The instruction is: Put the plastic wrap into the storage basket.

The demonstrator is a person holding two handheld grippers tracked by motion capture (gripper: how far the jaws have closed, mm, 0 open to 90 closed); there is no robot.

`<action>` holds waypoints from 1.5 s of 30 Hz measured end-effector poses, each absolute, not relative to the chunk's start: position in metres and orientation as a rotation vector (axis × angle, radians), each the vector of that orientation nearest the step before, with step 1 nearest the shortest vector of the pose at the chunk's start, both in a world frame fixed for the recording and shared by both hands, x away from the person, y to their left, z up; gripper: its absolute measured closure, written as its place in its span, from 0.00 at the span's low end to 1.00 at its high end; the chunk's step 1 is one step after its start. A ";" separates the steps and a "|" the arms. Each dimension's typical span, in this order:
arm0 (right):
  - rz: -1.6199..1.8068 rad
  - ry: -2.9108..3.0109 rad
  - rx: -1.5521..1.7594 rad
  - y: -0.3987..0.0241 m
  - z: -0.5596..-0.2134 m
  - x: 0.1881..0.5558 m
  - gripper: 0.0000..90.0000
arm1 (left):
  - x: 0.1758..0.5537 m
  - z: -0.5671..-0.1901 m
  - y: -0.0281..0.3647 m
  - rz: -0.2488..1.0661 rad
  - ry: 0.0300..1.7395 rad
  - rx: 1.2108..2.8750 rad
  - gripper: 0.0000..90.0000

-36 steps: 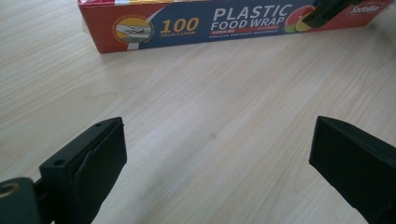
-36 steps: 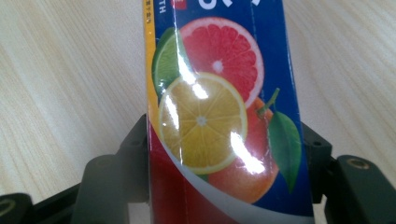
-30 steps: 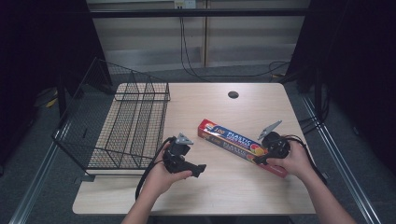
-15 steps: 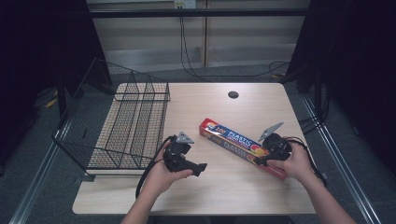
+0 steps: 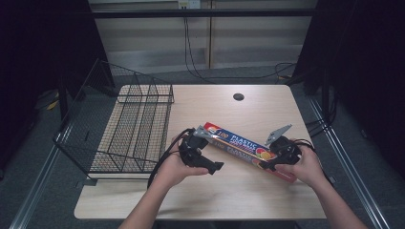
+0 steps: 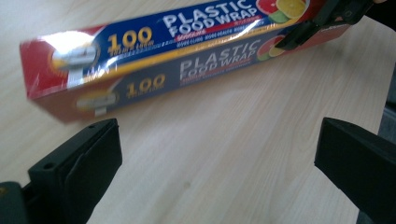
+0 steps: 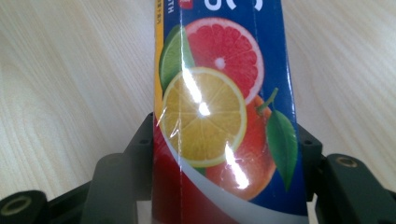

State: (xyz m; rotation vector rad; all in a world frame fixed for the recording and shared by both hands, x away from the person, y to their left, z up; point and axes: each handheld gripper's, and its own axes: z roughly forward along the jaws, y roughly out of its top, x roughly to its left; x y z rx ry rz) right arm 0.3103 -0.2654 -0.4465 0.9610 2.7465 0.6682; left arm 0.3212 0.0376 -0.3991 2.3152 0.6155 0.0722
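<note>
A long, narrow cardboard box of plastic food wrap point(image 5: 244, 149), blue and red with citrus fruit printed on it, lies slantwise just right of centre in the high view, on the pale wooden table point(image 5: 267, 200). The right gripper point(image 5: 272, 162) is clamped across the box's lower right end, its black jaws pressing both long sides over the fruit print point(image 7: 219, 126). The left gripper point(image 5: 210, 164), at the box's upper left end, has its jaws spread wide with nothing between them. The box looks light and stiff lengthwise, though its thin glossy walls could dent or slip; gripping across the narrow width, as here, seems soundest. A black wire basket point(image 5: 129, 129) stands at the left.
</note>
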 end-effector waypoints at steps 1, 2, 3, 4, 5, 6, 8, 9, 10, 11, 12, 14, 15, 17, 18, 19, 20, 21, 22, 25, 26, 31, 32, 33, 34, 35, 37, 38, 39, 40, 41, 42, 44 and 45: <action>0.676 2.752 0.947 -0.265 -0.445 0.310 0.48 | 0.324 -0.393 0.034 0.077 0.580 2.331 0.03; 0.694 2.758 0.938 -0.264 -0.444 0.309 0.48 | 0.326 -0.390 0.032 0.076 0.553 2.337 0.05; 0.712 2.763 0.916 -0.262 -0.441 0.308 0.48 | 0.331 -0.381 0.023 0.131 0.482 2.361 0.07; 0.712 2.763 0.916 -0.262 -0.441 0.308 0.48 | 0.331 -0.381 0.023 0.131 0.482 2.361 0.07; 0.702 2.766 0.903 -0.261 -0.438 0.306 0.48 | 0.336 -0.374 0.014 0.159 0.409 2.398 0.08; 0.702 2.766 0.903 -0.261 -0.438 0.306 0.48 | 0.336 -0.374 0.014 0.159 0.409 2.398 0.08; 0.711 2.773 0.861 -0.258 -0.435 0.304 0.48 | 0.344 -0.367 0.006 0.133 0.372 2.418 0.08; 0.711 2.773 0.861 -0.258 -0.435 0.304 0.48 | 0.347 -0.365 0.001 0.107 0.352 2.426 0.08; 0.714 2.774 0.859 -0.257 -0.434 0.302 0.48 | 0.351 -0.363 -0.005 0.120 0.309 2.451 0.09; 0.732 2.772 0.823 -0.256 -0.431 0.301 0.48 | 0.353 -0.362 -0.008 0.131 0.298 2.471 0.10; 0.732 2.772 0.823 -0.256 -0.431 0.301 0.48 | 0.354 -0.362 -0.010 0.124 0.296 2.484 0.10; 0.739 2.778 0.806 -0.256 -0.429 0.301 0.48 | 0.357 -0.361 -0.017 0.123 0.251 2.508 0.10; 0.741 2.778 0.801 -0.255 -0.428 0.300 0.48 | 0.357 -0.362 -0.019 0.129 0.235 2.524 0.11; 0.745 2.782 0.769 -0.255 -0.426 0.300 0.48 | 0.358 -0.364 -0.024 0.139 0.209 2.559 0.10; 0.740 2.793 0.733 -0.254 -0.425 0.299 0.48 | 0.358 -0.366 -0.027 0.135 0.178 2.570 0.09; 0.738 2.798 0.739 -0.254 -0.424 0.298 0.48 | 0.360 -0.370 -0.032 0.132 0.125 2.603 0.09; 0.738 2.800 0.727 -0.253 -0.423 0.298 0.48 | 0.361 -0.372 -0.034 0.125 0.129 2.618 0.09; 0.728 2.799 0.714 -0.253 -0.422 0.297 0.48 | 0.362 -0.374 -0.037 0.125 0.116 2.630 0.09; 0.729 2.803 0.703 -0.253 -0.421 0.297 0.48 | 0.363 -0.377 -0.038 0.118 0.103 2.637 0.09; 0.736 2.815 0.679 -0.252 -0.418 0.295 0.48 | 0.365 -0.382 -0.042 0.078 0.066 2.658 0.09; 0.736 2.815 0.679 -0.252 -0.418 0.295 0.48 | 0.365 -0.383 -0.043 0.073 0.055 2.664 0.09; 0.720 2.830 0.650 -0.246 -0.412 0.292 0.48 | 0.363 -0.390 -0.050 0.026 -0.010 2.710 0.12; 0.720 2.830 0.650 -0.246 -0.412 0.292 0.48 | 0.362 -0.391 -0.051 0.023 -0.002 2.708 0.12; 0.720 2.832 0.617 -0.246 -0.412 0.293 0.48 | 0.363 -0.391 -0.052 0.011 -0.031 2.730 0.13; 0.709 2.832 0.608 -0.245 -0.411 0.293 0.48 | 0.363 -0.392 -0.053 0.010 -0.035 2.732 0.14; 0.709 2.836 0.596 -0.245 -0.411 0.293 0.47 | 0.363 -0.394 -0.054 0.006 -0.036 2.736 0.16; 0.712 2.831 0.598 -0.245 -0.411 0.293 0.47 | 0.362 -0.397 -0.056 -0.008 -0.040 2.740 0.17; 0.722 2.828 0.600 -0.245 -0.411 0.294 0.47 | 0.362 -0.399 -0.057 -0.020 -0.051 2.751 0.19; 0.726 2.826 0.576 -0.246 -0.409 0.294 0.47 | 0.360 -0.401 -0.059 -0.030 -0.052 2.761 0.21; 0.726 2.826 0.576 -0.246 -0.409 0.294 0.47 | 0.360 -0.401 -0.059 -0.030 -0.052 2.761 0.23; 0.728 2.827 0.550 -0.247 -0.407 0.294 0.47 | 0.359 -0.403 -0.062 -0.026 -0.084 2.774 0.27; 0.728 2.827 0.550 -0.247 -0.407 0.294 0.47 | 0.359 -0.403 -0.062 -0.026 -0.084 2.774 0.30; 0.725 2.842 0.542 -0.246 -0.405 0.293 0.47 | 0.358 -0.403 -0.064 -0.036 -0.075 2.799 0.35; 0.713 2.841 0.502 -0.245 -0.405 0.294 0.47 | 0.357 -0.403 -0.066 -0.026 -0.111 2.824 0.38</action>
